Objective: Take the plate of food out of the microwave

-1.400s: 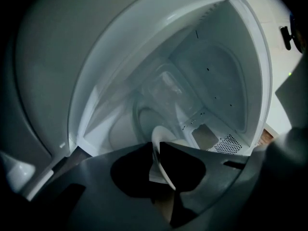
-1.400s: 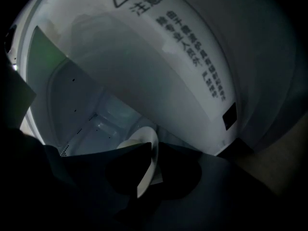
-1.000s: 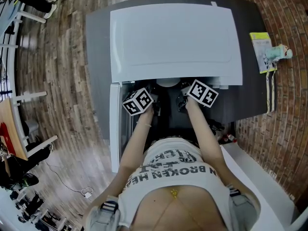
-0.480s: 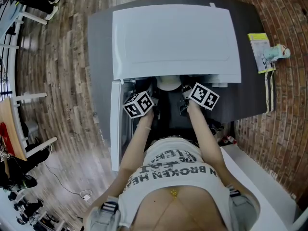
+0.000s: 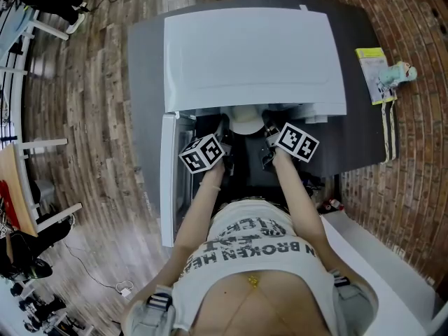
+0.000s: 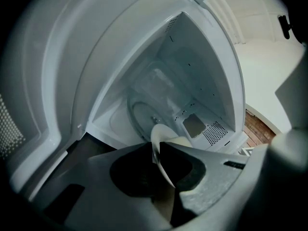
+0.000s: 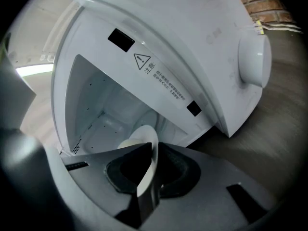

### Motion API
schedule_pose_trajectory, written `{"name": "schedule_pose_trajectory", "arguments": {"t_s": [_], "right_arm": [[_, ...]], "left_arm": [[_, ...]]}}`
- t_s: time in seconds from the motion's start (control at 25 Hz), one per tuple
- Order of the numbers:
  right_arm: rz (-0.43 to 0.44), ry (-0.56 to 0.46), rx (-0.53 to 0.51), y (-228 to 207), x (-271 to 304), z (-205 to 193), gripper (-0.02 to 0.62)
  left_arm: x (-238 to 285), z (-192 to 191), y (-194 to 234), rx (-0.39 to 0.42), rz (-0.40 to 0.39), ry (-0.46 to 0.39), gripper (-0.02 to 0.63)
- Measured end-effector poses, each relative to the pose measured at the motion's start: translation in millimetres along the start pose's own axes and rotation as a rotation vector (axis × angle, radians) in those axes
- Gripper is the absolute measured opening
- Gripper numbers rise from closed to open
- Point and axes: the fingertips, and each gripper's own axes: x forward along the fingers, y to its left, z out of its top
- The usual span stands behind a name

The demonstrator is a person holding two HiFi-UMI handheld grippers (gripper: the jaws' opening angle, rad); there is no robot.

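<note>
The white plate (image 5: 245,123) pokes out of the mouth of the white microwave (image 5: 255,58), held level between both grippers. My left gripper (image 5: 224,137) is shut on the plate's left rim (image 6: 161,143), the rim edge-on between its dark pads. On the opposite side, my right gripper (image 5: 267,137) is shut on the rim (image 7: 147,150). A pale mound of food (image 6: 180,141) shows on the plate past the jaws. Behind the plate lies the microwave's lit cavity with its glass turntable (image 6: 144,114).
The microwave door (image 5: 168,187) hangs open at the left, next to my left arm. The microwave stands on a dark grey table (image 5: 143,82). A yellow-green packet (image 5: 372,72) and a small bottle (image 5: 402,71) lie at the table's right edge.
Both grippers have drawn back a little toward the person with the plate, and more of its rim now shows outside the microwave's mouth.
</note>
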Motion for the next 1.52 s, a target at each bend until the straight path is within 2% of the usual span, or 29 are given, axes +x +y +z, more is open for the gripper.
{"name": "schedule_pose_trajectory", "arguments": {"t_s": [0.48,0.76,0.96,1.2,1.52], "right_arm": [[0.001,0.005,-0.029,1.8,-16.3,-8.6,0.043],[-0.029,-0.046,-0.035,2.2,-35.3,-18.9,0.043],[-0.033,-0.081,0.0,-0.2,-46.1,-28.6,0.043],[-0.011,-0.053,-0.021,0.0,-53.1,-26.6,0.043],[0.028,0.025,-0.086,-3.5,-61.6,-15.6,0.043]], "left_arm": [[-16.5,-12.1,-3.7,-0.01,0.017,-0.012,0.054],[-27.4,-22.1,-6.1,-0.003,0.01,0.004,0.054],[-33.0,-26.8,-7.8,0.023,-0.009,0.017,0.054],[-39.6,-32.8,-14.1,0.018,0.011,0.001,0.054],[-45.4,-42.5,-29.6,-0.01,0.082,-0.06,0.054]]}}
